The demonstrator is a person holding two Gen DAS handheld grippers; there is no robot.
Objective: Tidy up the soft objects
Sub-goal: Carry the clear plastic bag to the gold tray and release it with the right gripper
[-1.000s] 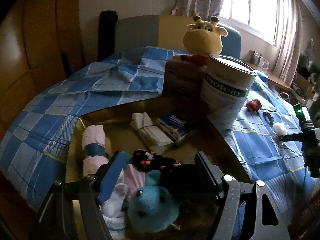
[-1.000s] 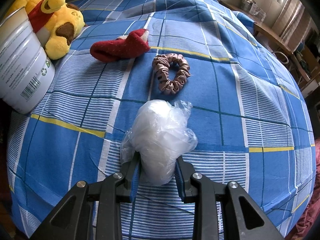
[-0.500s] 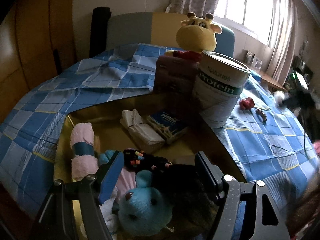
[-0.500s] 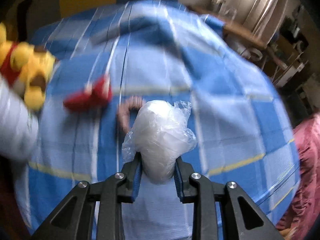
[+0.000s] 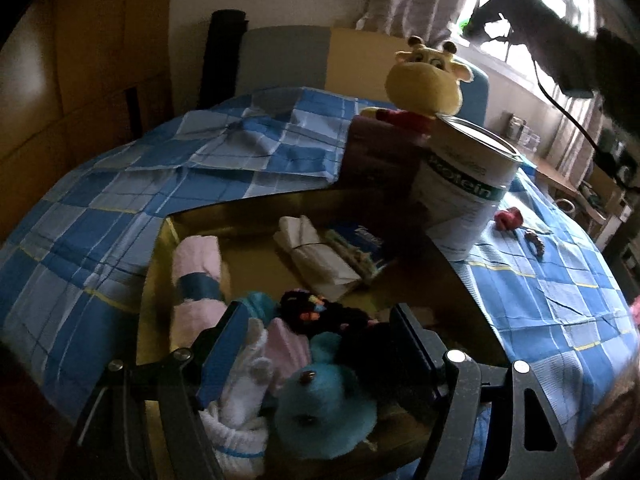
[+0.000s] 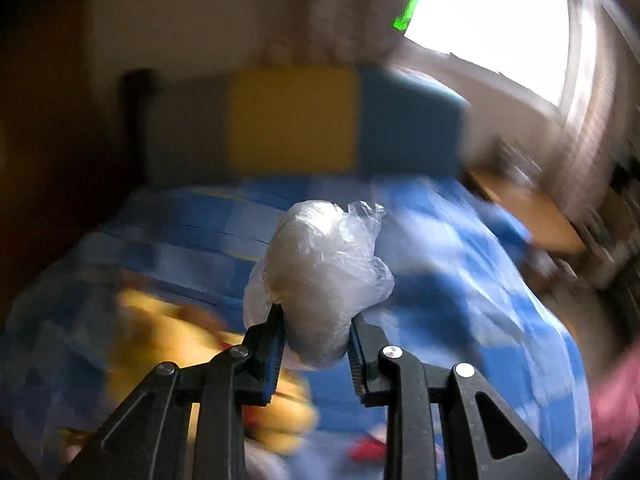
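Gripping a crumpled clear plastic bag (image 6: 320,280) between both pads, our right gripper (image 6: 316,344) is sitting at the lower centre of the right wrist view, its jaws nearly closed on the bag's lower end while the rest of the bag is bulging up past the fingertips. Everything behind it is streaking with blur: we are making out a blue checked bedspread (image 6: 460,280) across the middle, a yellow and blue headboard (image 6: 296,136) above it, a bright window (image 6: 492,20) at the upper right and a yellow smear at the lower left that we cannot identify.

In the left wrist view our left gripper (image 5: 316,356) is hovering at the bottom centre with its jaws standing well apart. We are seeing nothing pressed by the pads; whether they are touching the toys under them we cannot tell. Between and just below the fingers a blue plush (image 5: 324,408) is lying in a yellow box (image 5: 156,264), with white socks (image 5: 240,412) at its left, a black knitted item (image 5: 320,312) behind it and a pink roll (image 5: 198,280) further left. Folded cloths (image 5: 316,256) are lying at the box's far side. A white tin (image 5: 464,192) is standing at centre right on the bedspread, a giraffe plush (image 5: 424,84) peeking over it, and a red item (image 5: 508,218) is lying right of the tin.
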